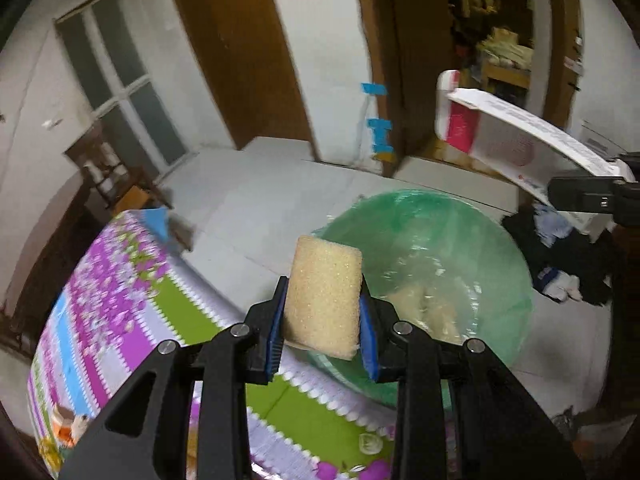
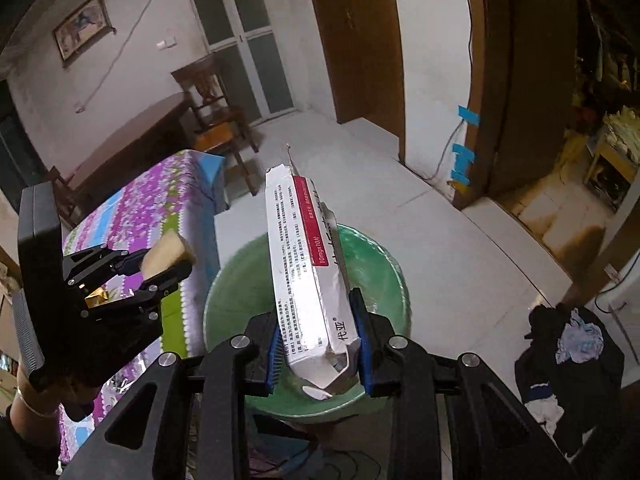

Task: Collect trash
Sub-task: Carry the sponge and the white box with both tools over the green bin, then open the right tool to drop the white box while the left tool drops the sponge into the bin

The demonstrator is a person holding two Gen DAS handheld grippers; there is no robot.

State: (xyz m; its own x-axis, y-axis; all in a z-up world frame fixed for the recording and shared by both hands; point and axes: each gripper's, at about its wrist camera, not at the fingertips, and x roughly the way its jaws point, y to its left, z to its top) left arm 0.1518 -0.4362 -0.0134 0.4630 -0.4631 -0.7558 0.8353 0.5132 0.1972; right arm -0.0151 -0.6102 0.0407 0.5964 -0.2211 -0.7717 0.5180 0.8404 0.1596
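The left claw [image 1: 322, 324] grips a sponge [image 1: 323, 300] above the near rim of the green-lined bin [image 1: 460, 240]. The right claw [image 2: 318, 346] clamps a white box [image 2: 308, 264] over that bin, beside the floral-clothed worktop [image 1: 120, 300] on pale floor tiles [image 2: 400, 200].

The sponge [image 1: 323, 299] looks rough and porous. The box [image 2: 310, 264] is glossy cardboard. The bin bag [image 1: 436, 256] is thin shiny green plastic. The tablecloth [image 1: 120, 300] looks smooth, and the doors [image 2: 352, 40] are wood.

Tan sponge [image 1: 322, 300], white-and-red box [image 2: 310, 268], green bin liner [image 1: 440, 248], purple-green floral tablecloth [image 1: 120, 300].
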